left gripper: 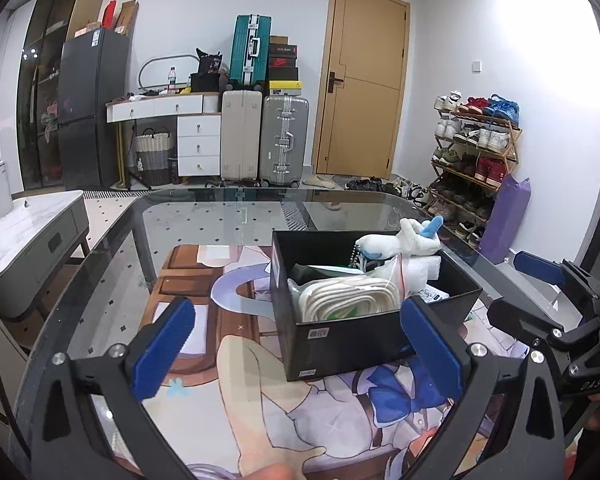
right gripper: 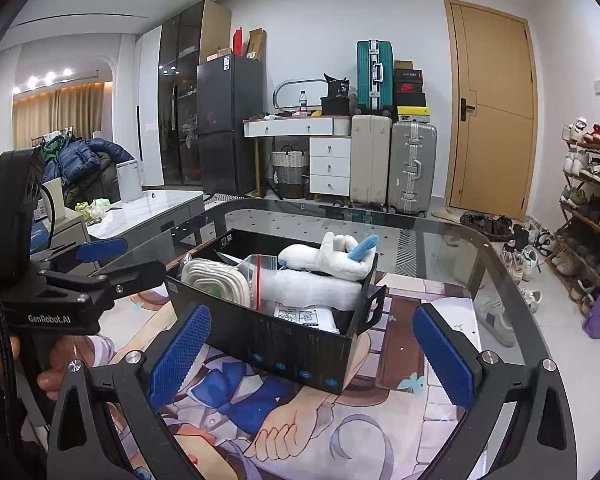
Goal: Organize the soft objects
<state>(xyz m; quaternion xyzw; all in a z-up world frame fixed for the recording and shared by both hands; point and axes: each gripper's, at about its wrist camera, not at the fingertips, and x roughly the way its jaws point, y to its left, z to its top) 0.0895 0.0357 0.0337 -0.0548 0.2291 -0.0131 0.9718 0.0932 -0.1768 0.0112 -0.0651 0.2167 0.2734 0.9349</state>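
From the left wrist view, the left gripper (left gripper: 300, 340) stood wide apart and held nothing, its blue pads either side of the near face of the black box (left gripper: 364, 336). The box sat on a printed mat (left gripper: 236, 360) laid over the glass table (left gripper: 220, 220), ahead of this gripper and a little to its right. Inside lay a coil of white rope (left gripper: 348, 300) at the near end, a bubble-wrap roll (left gripper: 420, 274) behind it, and a white plush toy (left gripper: 404, 242) draped across the far right corner, its blue tip poking over the rim. The right gripper (left gripper: 540, 292) showed at the right edge beside the box; whether it gaped or was closed could not be told from here.

From the right wrist view, the right gripper (right gripper: 312, 354) was likewise wide and empty, with the black box (right gripper: 284, 340) straight ahead between its pads. The box's long axis ran from near right to far left. The white plush toy (right gripper: 328, 258) rested on top of the bubble-wrap roll (right gripper: 312, 288), lying roughly crosswise, blue tip to the right. The white rope (right gripper: 216, 280) sat at the left end, nearer the left gripper (right gripper: 100, 264), seen side-on at the left edge.

By this layout the plush looked nearer the right gripper, the rope nearer the left; a reach for either would go forward and down over the near wall.
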